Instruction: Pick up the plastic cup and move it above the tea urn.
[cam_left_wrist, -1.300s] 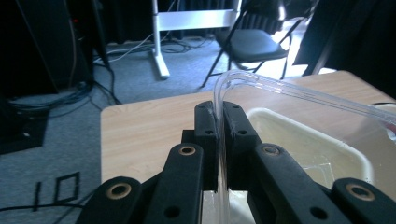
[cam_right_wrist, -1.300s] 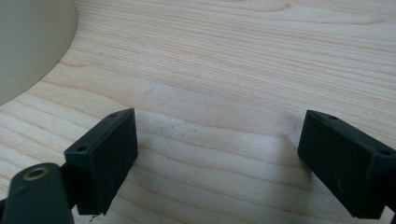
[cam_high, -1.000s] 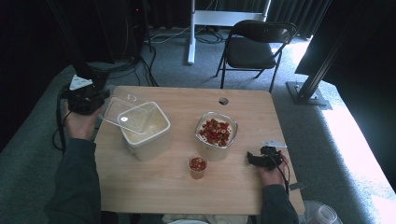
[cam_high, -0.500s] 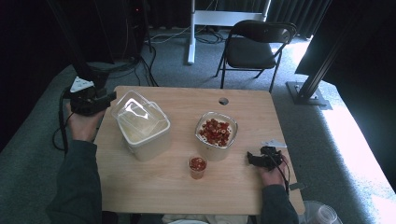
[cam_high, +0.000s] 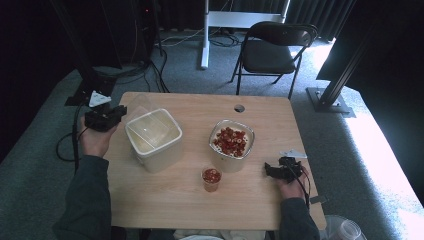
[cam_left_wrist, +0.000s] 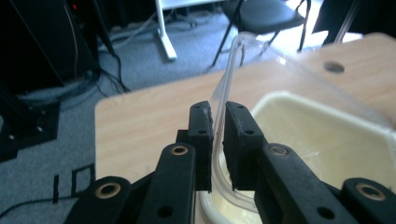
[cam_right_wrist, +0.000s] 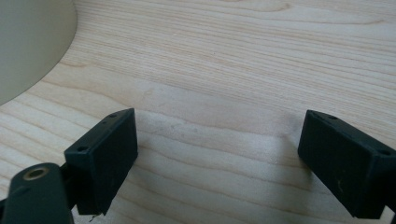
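One clear lid (cam_left_wrist: 243, 93) edge pinched between left gripper (cam_left_wrist: 218, 135) jaws.

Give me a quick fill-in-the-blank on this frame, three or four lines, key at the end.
1. The left tool is shut on the rim of the clear plastic ____.
2. That piece sits over the cream square plastic container, which looks ____ inside.
3. The small clear plastic cup and the clear square plastic tub hold ____ pieces.
4. The right tool rests on the light wooden table with its jaws ____.

Missing words: lid; empty; red; open
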